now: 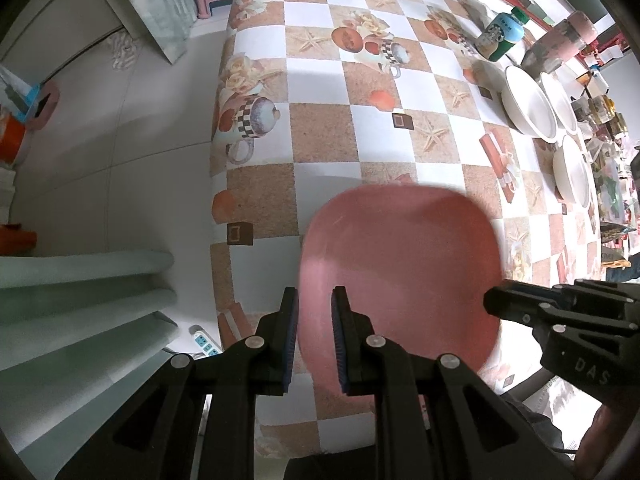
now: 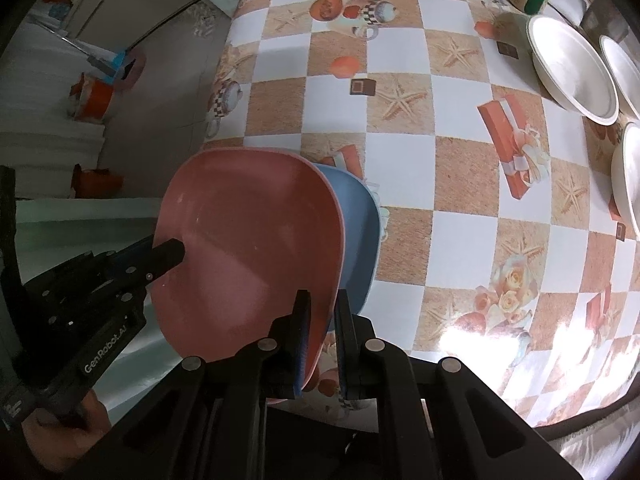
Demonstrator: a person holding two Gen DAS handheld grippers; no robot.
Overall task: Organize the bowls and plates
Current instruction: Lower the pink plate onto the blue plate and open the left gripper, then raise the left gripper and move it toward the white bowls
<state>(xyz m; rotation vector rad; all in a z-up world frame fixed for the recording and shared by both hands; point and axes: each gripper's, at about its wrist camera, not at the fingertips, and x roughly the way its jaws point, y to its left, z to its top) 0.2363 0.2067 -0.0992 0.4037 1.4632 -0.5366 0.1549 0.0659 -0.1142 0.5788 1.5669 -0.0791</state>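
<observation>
The middle of the checkered oilcloth-covered table (image 1: 320, 128) lies bare, giving open passage ahead of the stacked square pink plate (image 2: 248, 248) and blue plate (image 2: 360, 232). Along the far right edge three white round bowls (image 2: 572, 68) crowd together, with a green-and-blue bottle (image 1: 500, 36) just beyond them, closing that side.

White "GenRobot.AI" lettering runs along black body of left gripper (image 2: 168, 256), seen from right wrist view. White "DAS" shows on black body of right gripper (image 1: 490, 302), rest cut off. Green bottle (image 1: 500, 36) carries round logo, wording unreadable.
</observation>
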